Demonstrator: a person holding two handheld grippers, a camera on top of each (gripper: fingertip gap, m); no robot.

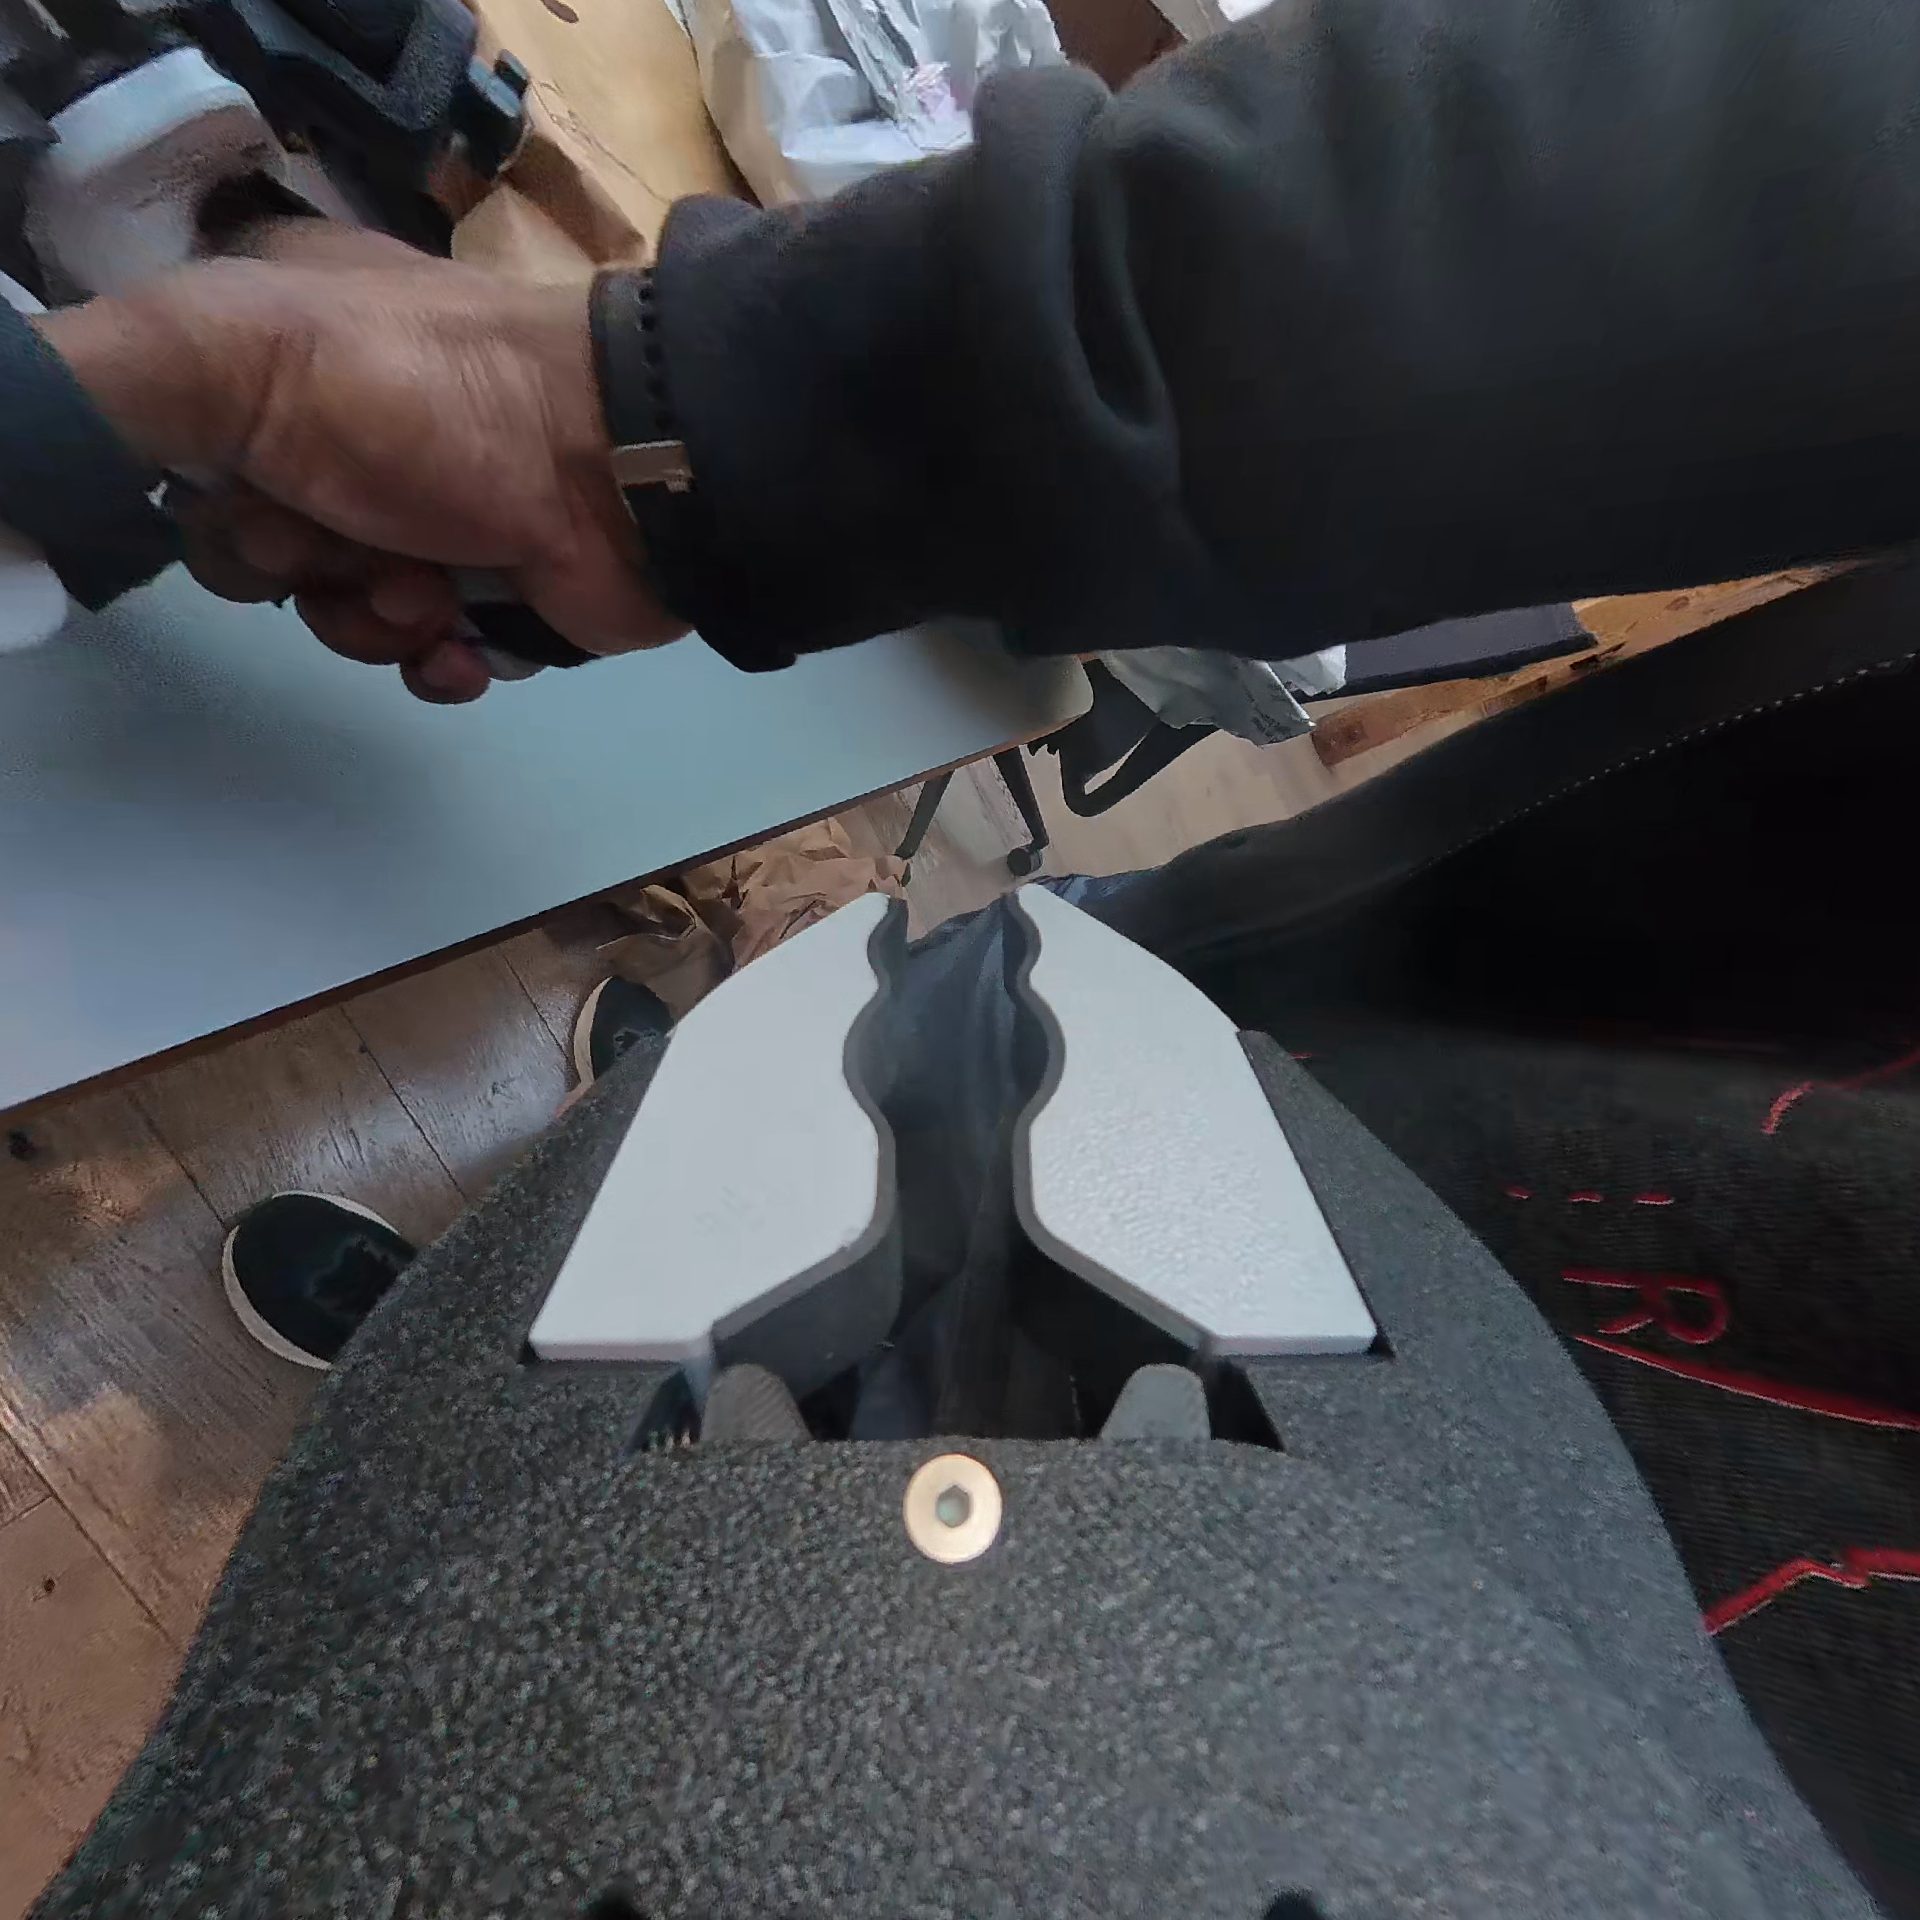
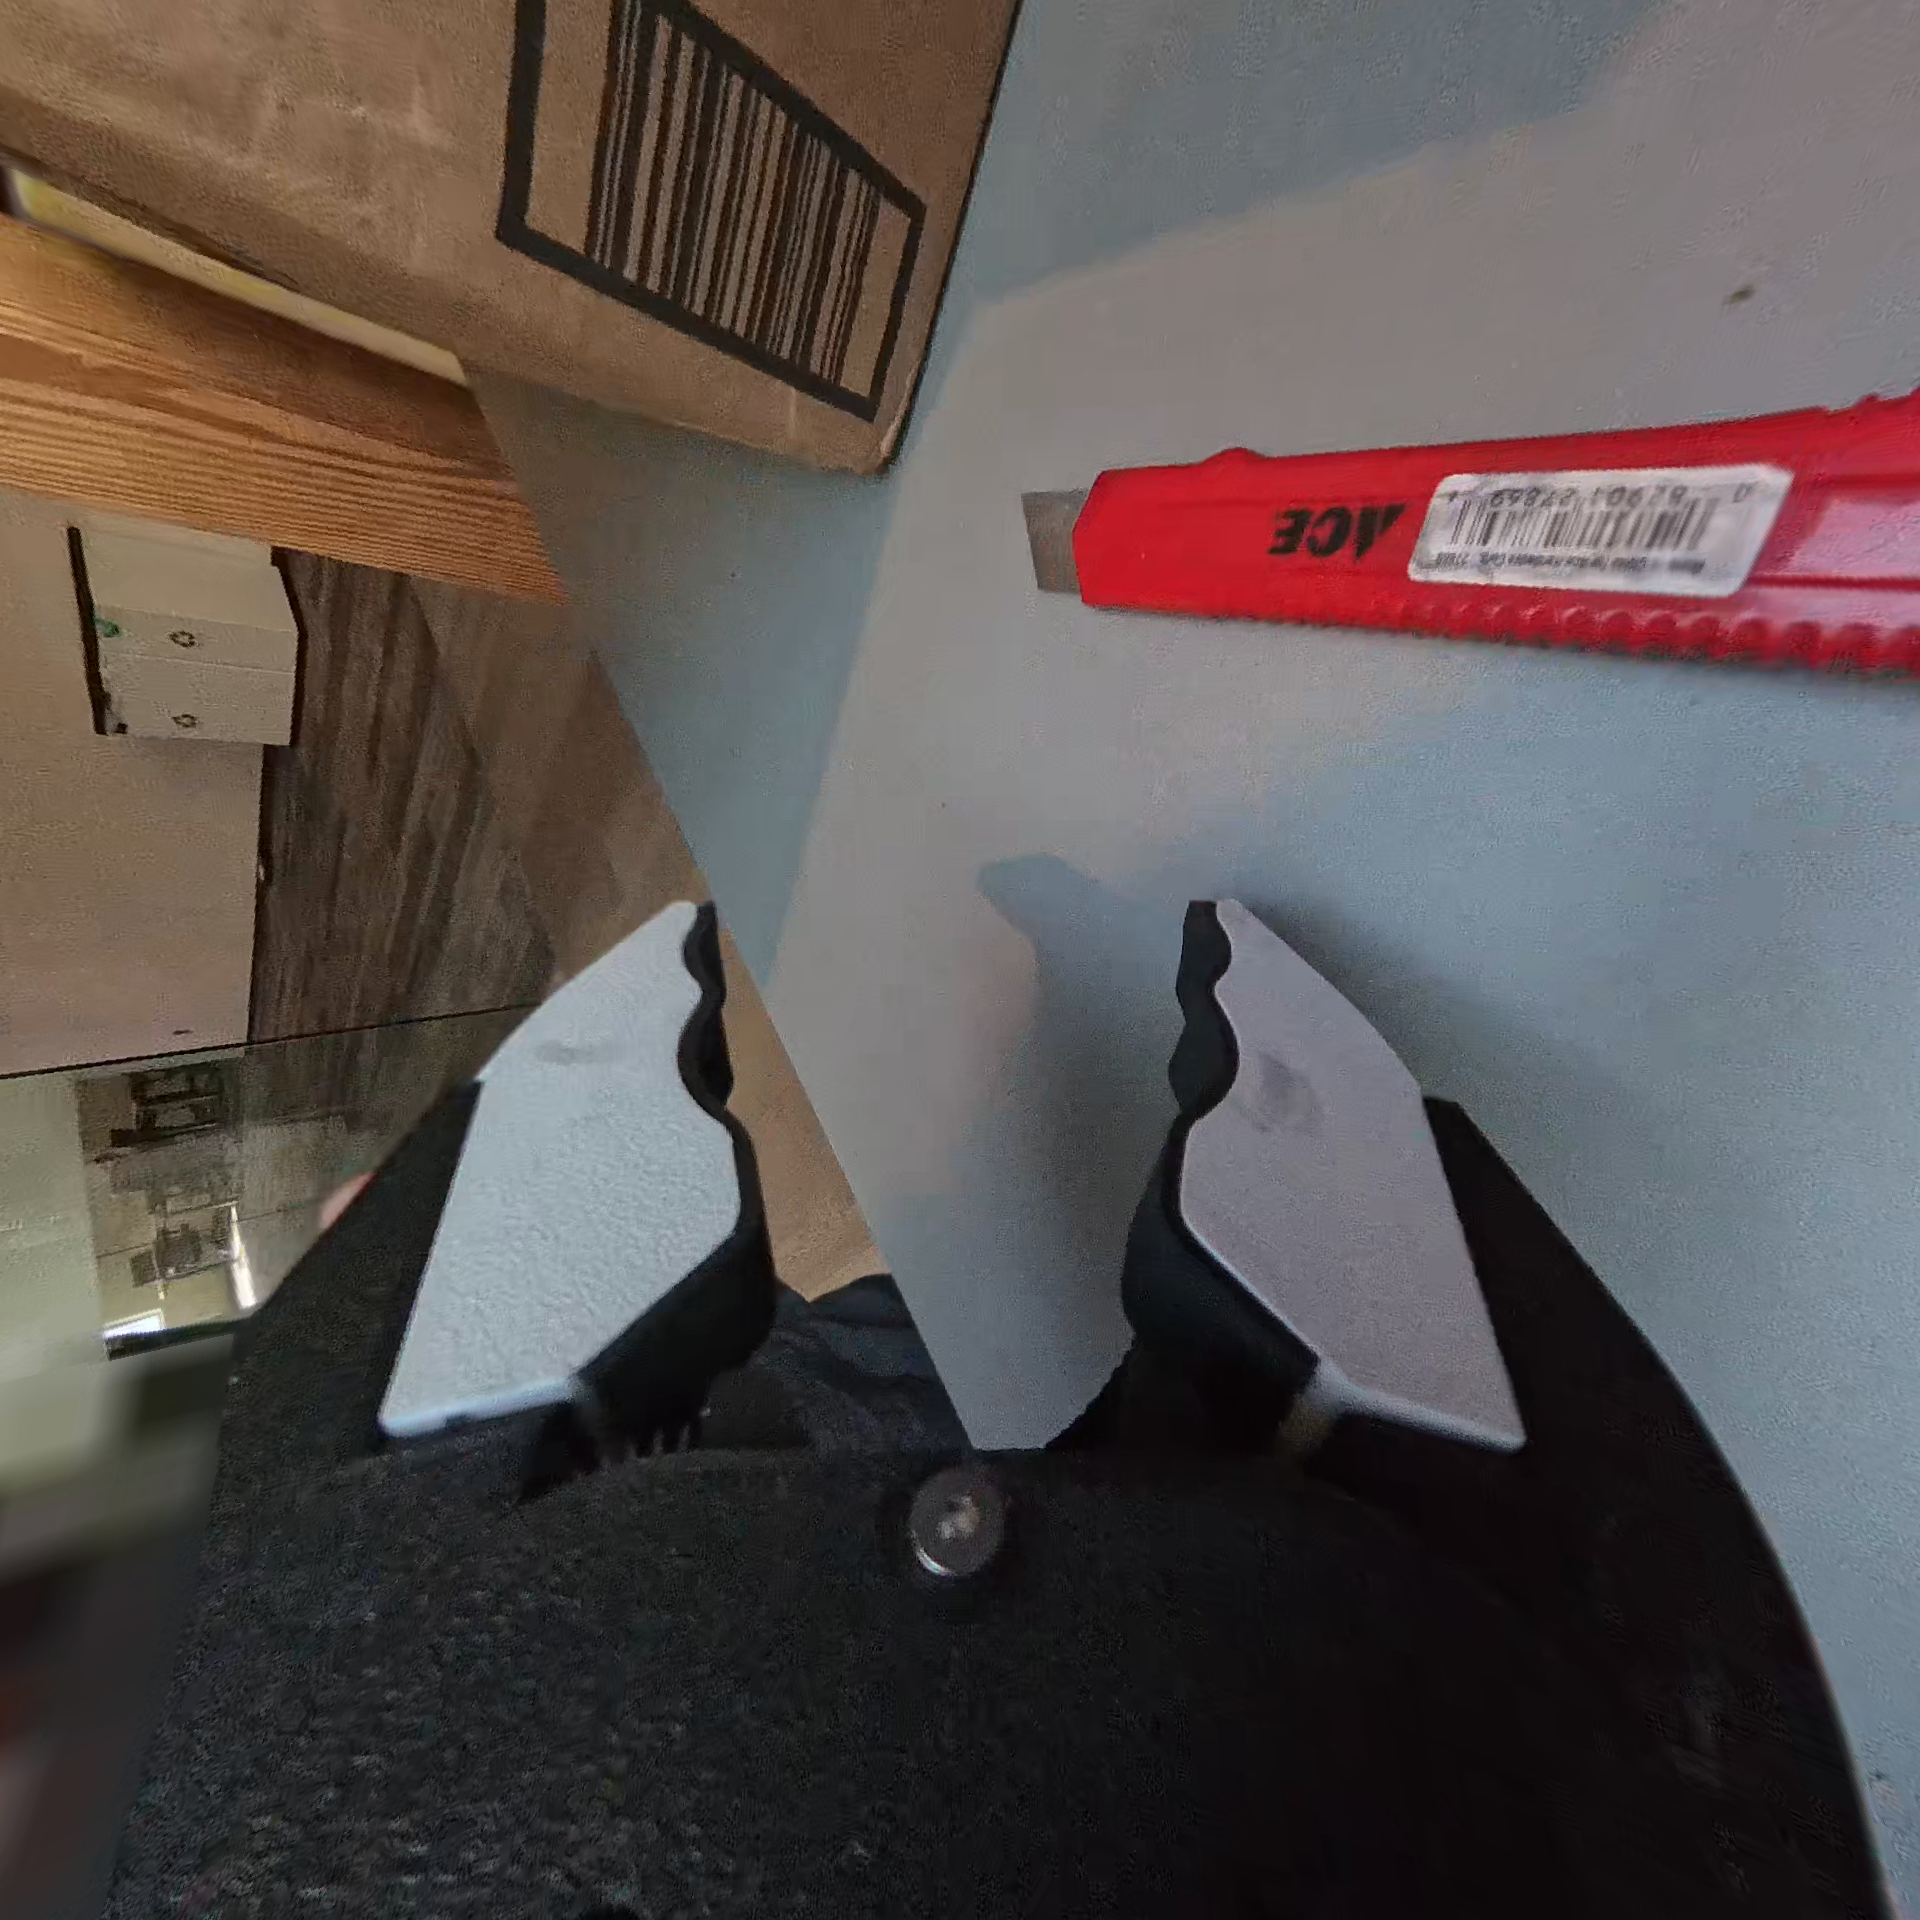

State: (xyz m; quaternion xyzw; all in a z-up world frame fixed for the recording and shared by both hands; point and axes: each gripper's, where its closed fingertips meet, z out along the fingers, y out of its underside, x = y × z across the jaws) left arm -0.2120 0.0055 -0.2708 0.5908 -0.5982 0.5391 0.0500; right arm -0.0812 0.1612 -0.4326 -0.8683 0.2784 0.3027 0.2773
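a person's hand (image 1: 364,457) in a dark sleeve (image 1: 1247,343) reaches across the top of the left wrist view, above the pale grey bench (image 1: 312,821), and blocks most of what lies beyond; a black strap with a metal buckle sits at the wrist, and the hand grips the handle of the other gripper, whose blurred black and white body shows at the upper left. crumpled brown paper (image 1: 613,135) and white wrapping lie behind. under the bench edge two dark shoes (image 1: 312,1273) stand on the wood floor (image 1: 125,1455), and a chair base with castors shows farther off. the left gripper (image 1: 956,914) hangs below bench level over dark cloth, its two white fingers almost together at the tips with only a narrow gap, holding nothing. in the right wrist view, the right gripper (image 2: 951,925) is spread wide and empty over the bench (image 2: 1455,935) near its edge. one red utility knife (image 2: 1507,540) lies flat on the bench ahead of and to the right of the right gripper, apart from it, its short blade tip exposed and pointing left. one cardboard box (image 2: 520,187) with a printed barcode stands on the bench beyond, at the upper left, with a wooden plank (image 2: 208,416) behind it.
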